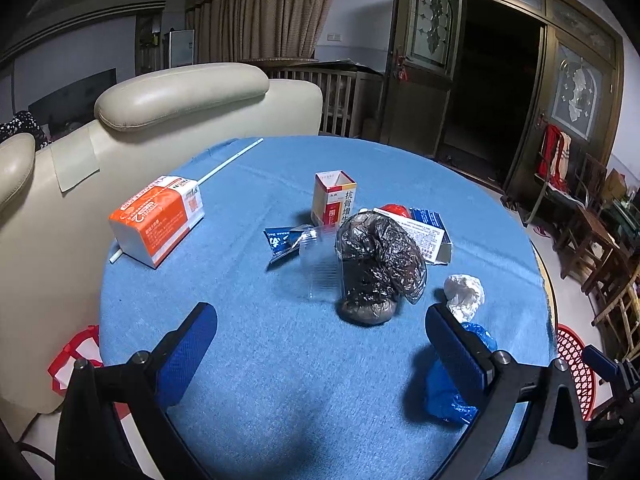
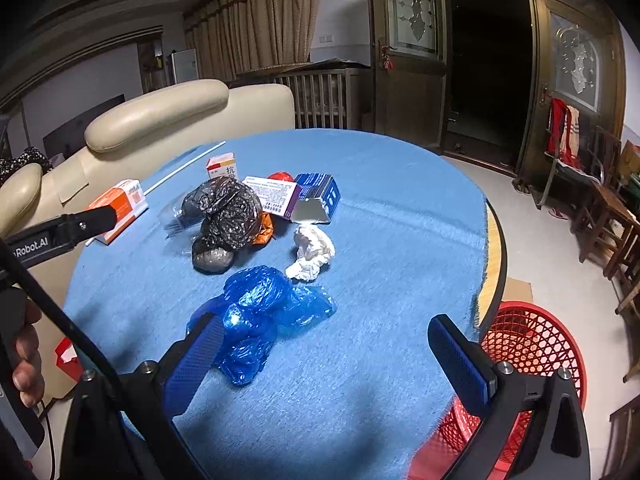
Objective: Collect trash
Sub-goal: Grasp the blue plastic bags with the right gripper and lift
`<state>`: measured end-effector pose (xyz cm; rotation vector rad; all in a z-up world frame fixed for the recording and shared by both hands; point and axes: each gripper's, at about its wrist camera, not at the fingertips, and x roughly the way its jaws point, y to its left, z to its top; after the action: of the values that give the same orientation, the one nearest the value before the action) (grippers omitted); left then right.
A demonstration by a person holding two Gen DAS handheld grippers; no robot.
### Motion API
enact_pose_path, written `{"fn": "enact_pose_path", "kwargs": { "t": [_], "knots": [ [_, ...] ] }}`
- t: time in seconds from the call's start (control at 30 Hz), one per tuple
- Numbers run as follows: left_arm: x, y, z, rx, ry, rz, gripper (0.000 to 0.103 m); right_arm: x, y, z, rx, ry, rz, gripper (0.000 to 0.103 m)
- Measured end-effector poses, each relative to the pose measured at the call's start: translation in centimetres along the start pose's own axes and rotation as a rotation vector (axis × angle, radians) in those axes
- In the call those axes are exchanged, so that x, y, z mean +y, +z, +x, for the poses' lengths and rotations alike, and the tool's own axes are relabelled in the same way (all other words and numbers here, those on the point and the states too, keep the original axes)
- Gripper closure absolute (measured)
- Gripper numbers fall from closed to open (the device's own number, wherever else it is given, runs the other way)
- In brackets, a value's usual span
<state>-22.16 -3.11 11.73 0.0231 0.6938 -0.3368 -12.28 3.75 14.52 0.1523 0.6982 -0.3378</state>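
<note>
Two grippers hover over a round table covered in blue cloth [image 2: 380,208], and neither has hold of anything. The left gripper [image 1: 320,336] has its jaws spread wide above bare cloth at the near edge, aimed toward the crumpled black plastic bag [image 1: 380,256] near the table's middle. The right gripper [image 2: 326,344] is equally wide open, with the crumpled blue plastic [image 2: 256,300] just beside its left finger rather than between the two, so a small shift sideways looks needed before closing.

All the trash sits bunched around the centre, which probably keeps every piece within reach from the near edge: the black bag, a clear plastic cup [image 1: 320,268] lying beside it, a wad of white tissue [image 2: 310,252], a small upright medicine box [image 1: 334,200], a white-and-purple carton [image 2: 276,196] and a dark blue box [image 2: 320,196] behind. An orange tissue pack [image 1: 158,220] lies apart toward the left edge on a thin white straw [image 1: 232,160].

Below the table's right edge stands a red mesh basket [image 2: 528,344], seemingly where the rubbish goes; its nearness to the right gripper suits that hand for dropping. Beyond the left edge is a cream leather sofa [image 1: 180,92]; behind stand curtains, a slatted crib and dark wooden doors open on an unlit room.
</note>
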Motion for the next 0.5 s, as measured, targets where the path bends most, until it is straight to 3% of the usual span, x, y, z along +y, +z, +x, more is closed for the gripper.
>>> {"fn": "enact_pose_path", "kwargs": {
  "t": [0.5],
  "knots": [
    [3.4,-1.6,2.4,0.047,0.046,-0.046,0.000,3.8,0.6,5.1,0.085,0.122,-0.027,0.000]
  ]
}}
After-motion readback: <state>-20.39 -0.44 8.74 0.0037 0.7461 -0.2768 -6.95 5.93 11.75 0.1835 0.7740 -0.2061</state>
